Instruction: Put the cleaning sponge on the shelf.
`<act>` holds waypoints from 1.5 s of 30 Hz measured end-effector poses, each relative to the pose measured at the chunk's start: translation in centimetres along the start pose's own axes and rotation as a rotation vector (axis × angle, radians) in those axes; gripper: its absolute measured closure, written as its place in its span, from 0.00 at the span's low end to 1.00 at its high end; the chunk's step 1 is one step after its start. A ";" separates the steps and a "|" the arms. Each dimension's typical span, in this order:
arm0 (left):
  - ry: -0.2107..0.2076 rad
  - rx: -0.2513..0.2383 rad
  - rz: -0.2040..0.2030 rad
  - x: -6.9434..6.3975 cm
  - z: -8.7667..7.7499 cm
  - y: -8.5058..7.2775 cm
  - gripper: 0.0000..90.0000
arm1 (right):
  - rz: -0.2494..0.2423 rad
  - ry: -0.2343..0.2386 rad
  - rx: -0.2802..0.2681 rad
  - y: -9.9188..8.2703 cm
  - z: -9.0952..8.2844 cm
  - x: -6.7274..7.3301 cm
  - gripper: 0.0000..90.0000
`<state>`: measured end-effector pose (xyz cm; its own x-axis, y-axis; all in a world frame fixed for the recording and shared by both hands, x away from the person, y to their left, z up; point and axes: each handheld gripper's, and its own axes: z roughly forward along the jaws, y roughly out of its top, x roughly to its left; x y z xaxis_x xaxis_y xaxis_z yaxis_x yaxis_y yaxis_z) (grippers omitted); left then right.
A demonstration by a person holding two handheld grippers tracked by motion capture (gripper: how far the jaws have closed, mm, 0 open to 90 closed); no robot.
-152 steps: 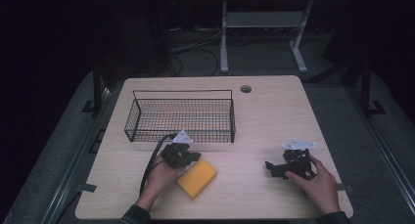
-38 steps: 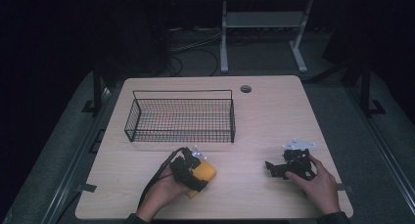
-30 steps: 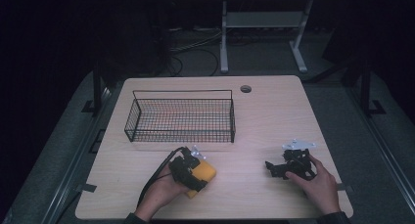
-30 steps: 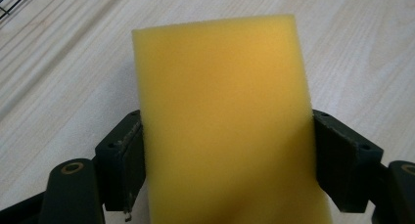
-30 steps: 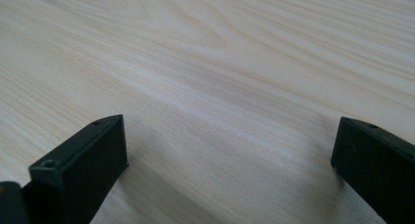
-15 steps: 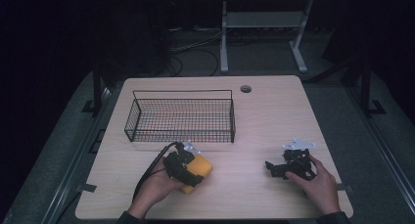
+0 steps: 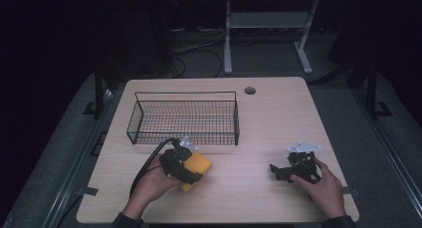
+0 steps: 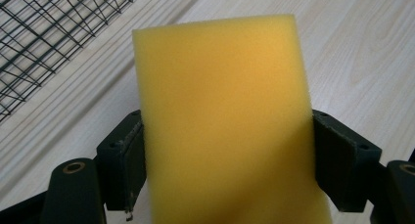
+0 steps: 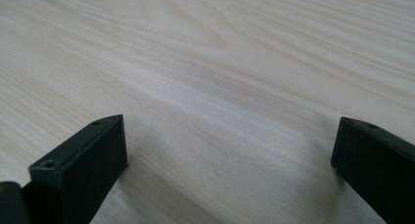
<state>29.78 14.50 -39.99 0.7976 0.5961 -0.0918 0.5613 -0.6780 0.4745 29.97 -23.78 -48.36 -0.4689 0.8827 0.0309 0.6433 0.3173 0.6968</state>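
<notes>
The left gripper (image 7: 191, 167) is now clamping the yellow rectangular foam sponge (image 8: 222, 121) between its jaws and tilting it up off the pale wooden tabletop (image 7: 268, 118); moments ago that sponge was lying flat under the jaws. Beyond the jaws, the black wire mesh basket (image 7: 184, 117) is sitting near, so a carry into it looks likely to be starting. The right gripper (image 7: 278, 171) is still resting on the tabletop, jaws spread wide with nothing between them.
</notes>
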 end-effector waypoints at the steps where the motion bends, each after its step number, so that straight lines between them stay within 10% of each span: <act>1: -0.002 -0.005 -0.003 0.0 -0.1 0.0 0.26 | 0.000 0.000 0.000 0.0 0.0 0.0 0.00; 45: 0.063 -0.053 -0.058 5.2 -4.5 2.4 0.26 | 0.000 0.002 0.000 0.0 0.0 0.0 0.00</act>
<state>34.24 17.92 -35.40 0.7478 0.6606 -0.0656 0.5921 -0.6191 0.5158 29.97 -23.79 -48.35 -0.4703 0.8820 0.0319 0.6431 0.3177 0.6967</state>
